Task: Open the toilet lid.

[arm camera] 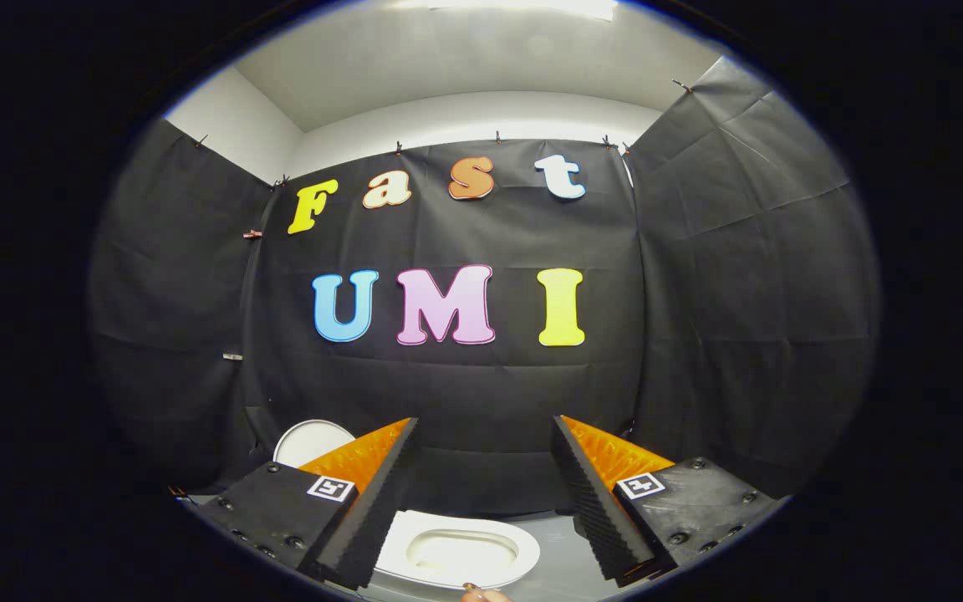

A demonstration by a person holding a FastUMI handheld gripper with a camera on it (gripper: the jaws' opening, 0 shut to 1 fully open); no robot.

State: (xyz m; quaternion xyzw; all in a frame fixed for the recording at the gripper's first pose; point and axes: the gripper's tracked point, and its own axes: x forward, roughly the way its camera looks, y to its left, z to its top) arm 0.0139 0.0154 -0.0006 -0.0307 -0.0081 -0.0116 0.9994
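The fingers (364,460) were orange with ribbed black pads; between them sat a glossy white toilet (456,548) on grey floor (565,560).

The view holds 1 gripper (486,435) with 2 spread fingers (381,493), 1 toilet bowl (456,552) and 1 raised toilet lid (310,441).

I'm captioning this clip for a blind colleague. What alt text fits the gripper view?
The gripper is open, its two ridged fingers spread apart with nothing between them. Below and between them sits a white toilet, its bowl exposed. A round white lid shows beyond the left finger, against the black cloth wall.
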